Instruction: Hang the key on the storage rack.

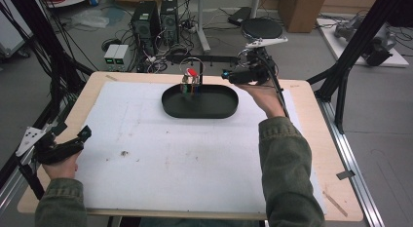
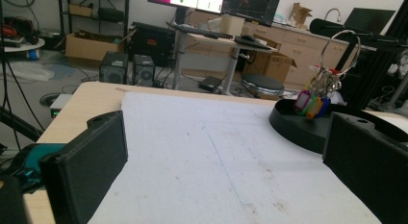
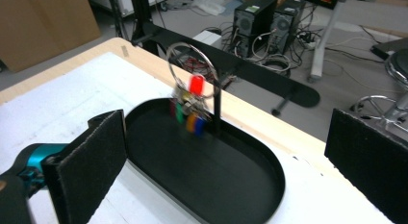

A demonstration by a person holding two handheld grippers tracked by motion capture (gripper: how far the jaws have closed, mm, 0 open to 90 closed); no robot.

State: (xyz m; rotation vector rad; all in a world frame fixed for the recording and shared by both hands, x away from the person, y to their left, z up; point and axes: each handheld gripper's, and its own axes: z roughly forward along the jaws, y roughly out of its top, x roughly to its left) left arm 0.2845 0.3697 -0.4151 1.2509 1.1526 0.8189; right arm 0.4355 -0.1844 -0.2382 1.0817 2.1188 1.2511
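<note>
A black oval tray lies at the far middle of the white mat. On a thin black post in it hangs a large metal key ring with several coloured tags, a red tag uppermost; the bunch looks blurred in the right gripper view. My right gripper hovers open just right of the ring, above the tray's far right rim, with nothing between its jaws. At the table's left edge my left gripper is held low and open, empty and far from the tray and ring.
The white mat covers most of the wooden table. A black bar runs behind the table's far edge. Computer towers, cables and a stool stand on the floor beyond. Black frame posts rise at the right.
</note>
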